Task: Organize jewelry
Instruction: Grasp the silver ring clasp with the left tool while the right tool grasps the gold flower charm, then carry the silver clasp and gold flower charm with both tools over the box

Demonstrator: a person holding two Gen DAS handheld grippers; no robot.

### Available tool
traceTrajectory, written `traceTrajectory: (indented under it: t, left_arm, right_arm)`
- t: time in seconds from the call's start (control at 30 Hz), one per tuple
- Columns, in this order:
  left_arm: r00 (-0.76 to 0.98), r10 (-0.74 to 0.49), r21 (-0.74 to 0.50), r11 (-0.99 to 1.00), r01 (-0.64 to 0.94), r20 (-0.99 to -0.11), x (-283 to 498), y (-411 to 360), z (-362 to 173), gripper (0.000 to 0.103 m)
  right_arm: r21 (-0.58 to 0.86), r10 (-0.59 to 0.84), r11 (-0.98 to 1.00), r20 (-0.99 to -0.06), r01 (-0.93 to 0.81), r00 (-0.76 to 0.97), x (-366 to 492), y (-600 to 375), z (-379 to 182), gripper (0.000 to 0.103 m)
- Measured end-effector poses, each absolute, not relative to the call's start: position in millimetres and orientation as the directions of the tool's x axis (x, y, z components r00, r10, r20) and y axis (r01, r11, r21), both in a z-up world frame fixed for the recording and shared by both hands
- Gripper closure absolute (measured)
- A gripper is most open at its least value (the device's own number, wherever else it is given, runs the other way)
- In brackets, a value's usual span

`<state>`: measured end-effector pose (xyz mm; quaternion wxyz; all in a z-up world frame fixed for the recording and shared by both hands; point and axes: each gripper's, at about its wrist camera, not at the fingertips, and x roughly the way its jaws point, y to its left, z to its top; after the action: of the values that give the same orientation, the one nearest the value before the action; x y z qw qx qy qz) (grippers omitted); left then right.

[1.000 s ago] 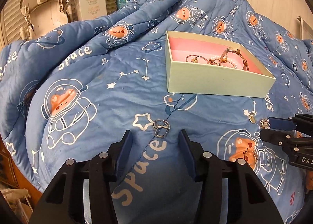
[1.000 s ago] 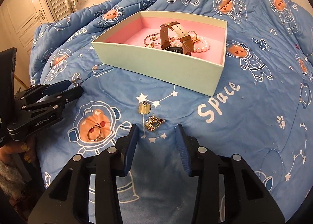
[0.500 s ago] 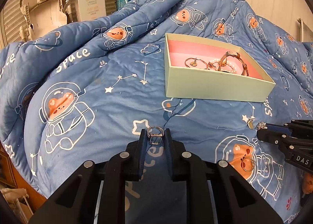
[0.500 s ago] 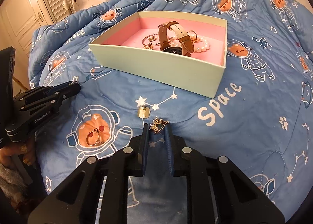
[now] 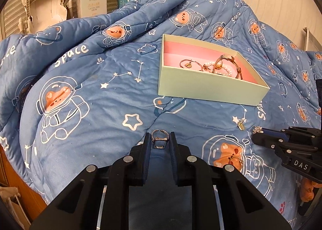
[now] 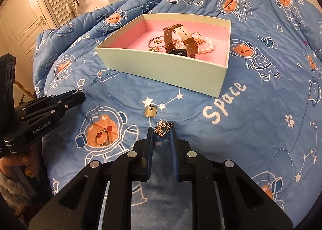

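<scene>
Both claws are clamped on small pieces, landmark is the box (image 5: 211, 89) on the blue quilt (image 5: 90, 93).

Left claw (image 5: 159, 143): jaws have just been closing and now pinch the silver ring (image 5: 159, 138), on the quilt well in front of the box's near wall. Right claw (image 6: 162, 133): jaws likewise just closed, now gripping the gold charm (image 6: 162, 127), also in front of the box, just beyond the gold tag (image 6: 150, 111). A gold ring (image 6: 102, 138) lies loose further left of that, still out of the box. The watch (image 6: 177, 41), pearl bracelet (image 6: 205, 46) and hoops are already inside.

Handling, my read: all featherweight, hard metal, slippery and tiny. The ring is stiff, so pinch across the band as now. The charm looks spiky and possibly chained, so it may snag the quilt or swing. The soft quilt gives under the tips, so there's a risk of pinching fabric along with the piece.

Versus a second ago: both claws stood wide apart with the pieces lying free between the fingers; now both are closed on them. The box contents look unchanged.
</scene>
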<state>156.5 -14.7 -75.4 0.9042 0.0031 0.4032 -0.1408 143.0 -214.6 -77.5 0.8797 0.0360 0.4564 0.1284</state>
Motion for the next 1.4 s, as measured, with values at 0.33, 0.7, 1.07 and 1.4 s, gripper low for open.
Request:
traceTrajectory:
  t: [0.33,0.7,1.07,1.4]
  left_arm:
    - [0.616,-0.311,-0.159,0.944,0.289,-0.724,147,-28,-67,0.085]
    - [0.611,-0.371,-0.179,0.918,0.354,-0.7,152,-48,-45,0.085]
    - [0.618,-0.387,-0.17,0.909,0.382,-0.684,177,-56,-23,0.085]
    - [0.606,-0.381,-0.163,0.909,0.383,-0.698,219,-63,-13,0.085]
  right_arm:
    - [0.248,0.323,0.946,-0.779,-0.209,0.538,134,-217,-66,0.087]
    - [0.326,0.402,0.916,-0.741,-0.235,0.538,143,-217,-42,0.087]
    - [0.281,0.396,0.918,-0.706,-0.282,0.587,165,-211,-12,0.087]
    - [0.231,0.368,0.928,-0.69,-0.293,0.623,202,-210,7,0.087]
